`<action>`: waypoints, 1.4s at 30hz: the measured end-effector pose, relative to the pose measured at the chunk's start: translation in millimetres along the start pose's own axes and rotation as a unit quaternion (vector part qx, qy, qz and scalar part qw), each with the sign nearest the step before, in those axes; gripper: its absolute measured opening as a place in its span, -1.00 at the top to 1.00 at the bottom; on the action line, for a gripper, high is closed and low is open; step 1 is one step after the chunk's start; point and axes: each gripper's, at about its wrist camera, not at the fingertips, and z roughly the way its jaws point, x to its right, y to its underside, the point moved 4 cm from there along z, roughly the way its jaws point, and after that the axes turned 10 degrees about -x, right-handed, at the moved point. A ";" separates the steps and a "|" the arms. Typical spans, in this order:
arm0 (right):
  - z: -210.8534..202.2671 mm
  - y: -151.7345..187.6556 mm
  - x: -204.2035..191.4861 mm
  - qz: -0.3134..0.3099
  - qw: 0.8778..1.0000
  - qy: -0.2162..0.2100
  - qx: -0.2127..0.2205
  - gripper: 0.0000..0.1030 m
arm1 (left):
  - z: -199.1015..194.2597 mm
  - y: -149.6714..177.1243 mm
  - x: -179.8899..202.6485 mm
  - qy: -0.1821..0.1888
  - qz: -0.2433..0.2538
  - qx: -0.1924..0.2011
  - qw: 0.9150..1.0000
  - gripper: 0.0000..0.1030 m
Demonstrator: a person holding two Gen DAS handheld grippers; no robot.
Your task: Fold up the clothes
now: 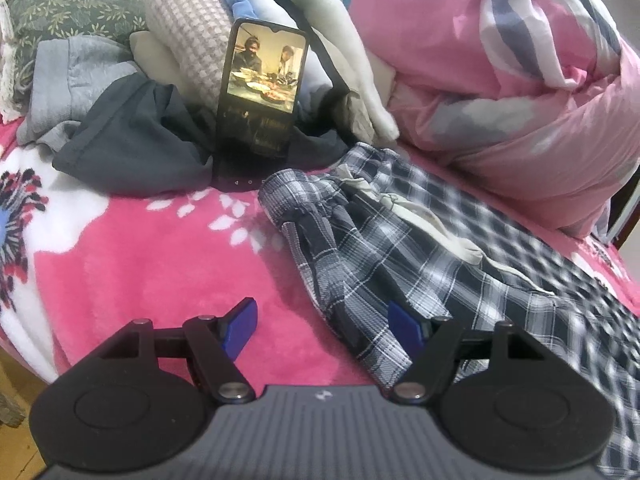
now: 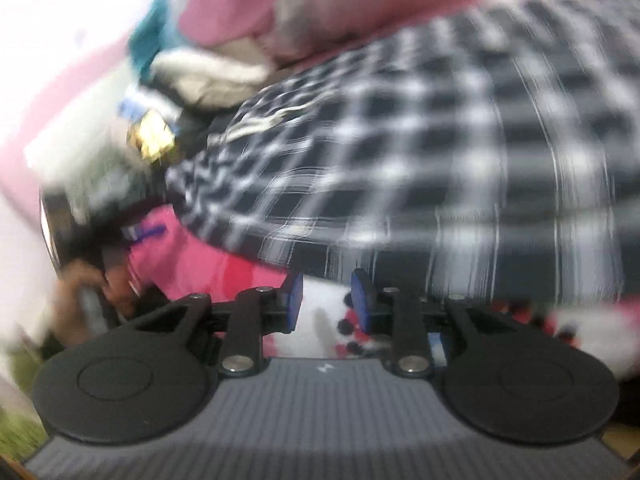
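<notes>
A black-and-white checked garment point(image 1: 400, 240) with a pale drawstring lies crumpled on the pink flowered blanket point(image 1: 160, 260). My left gripper point(image 1: 322, 320) hovers low over the blanket with its jaws wide open. Its right pad sits over the garment's near edge, and nothing is pinched. In the right wrist view, which is heavily blurred, the same checked garment point(image 2: 400, 140) fills the upper right. My right gripper point(image 2: 327, 300) is just short of its hem, with a narrow gap between the blue pads. Only blanket point(image 2: 188, 264) shows through the gap.
A phone point(image 1: 260, 92) with a lit screen leans against a pile of clothes point(image 1: 184, 28) at the back. A dark grey garment point(image 1: 132, 140) lies left of it. A bunched pink quilt point(image 1: 520, 80) rises at the right. A person's hand point(image 2: 88, 296) shows blurred at the left.
</notes>
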 end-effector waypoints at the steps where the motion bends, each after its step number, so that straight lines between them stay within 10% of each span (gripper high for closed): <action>1: 5.4 -0.1 8.4 0.043 0.999 -0.019 0.000 0.49 | 0.3 0.7 0.3 0.002 0.001 0.000 1.000 -0.42; 9: 5.7 27.0 74.1 0.330 0.929 -0.160 0.038 0.50 | -0.3 5.9 1.9 0.010 0.017 0.001 1.000 -0.42; 20: -39.7 33.7 106.6 0.404 0.882 -0.166 0.179 0.46 | 0.8 8.3 -1.2 0.018 0.007 0.006 1.000 -0.40; 32: -47.2 27.9 124.5 0.399 0.879 -0.147 0.215 0.91 | 18.0 -11.7 -7.2 0.025 -0.044 0.007 0.999 0.01; 36: -51.3 4.8 118.2 0.343 0.903 -0.127 0.227 0.97 | 31.7 -23.5 -6.5 0.002 -0.061 -0.003 0.998 0.91; 42: -73.0 -50.8 103.9 0.232 0.933 -0.093 0.259 0.97 | 22.8 -38.0 13.1 0.015 -0.072 0.025 0.997 0.92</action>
